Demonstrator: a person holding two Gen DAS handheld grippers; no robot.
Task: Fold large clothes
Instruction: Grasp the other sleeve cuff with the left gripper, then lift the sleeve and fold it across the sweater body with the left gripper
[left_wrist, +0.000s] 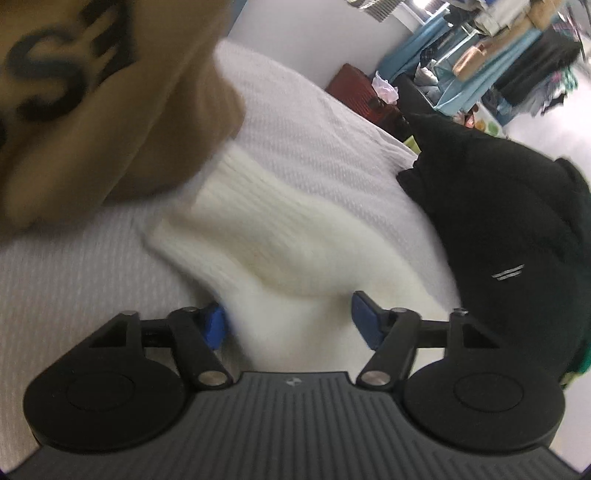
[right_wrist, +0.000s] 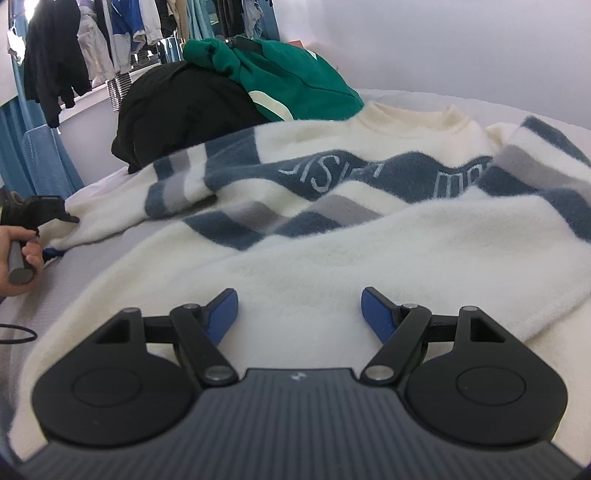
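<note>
Sweater (right_wrist: 332, 236) on bed, cuff between left tool (left_wrist: 288, 317) fingers

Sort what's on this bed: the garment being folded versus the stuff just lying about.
In the job:
- white sweater with blue and grey stripes
- left gripper, around its sleeve
- right gripper, over its body

Lying about:
- black garment
- green garment
- tan garment

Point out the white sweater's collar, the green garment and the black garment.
white sweater's collar (right_wrist: 417, 112), right wrist view, on the ribbed neckband.
green garment (right_wrist: 295, 81), right wrist view, on its broad green panel.
black garment (left_wrist: 498, 206), left wrist view, on the middle of the heap.
</note>
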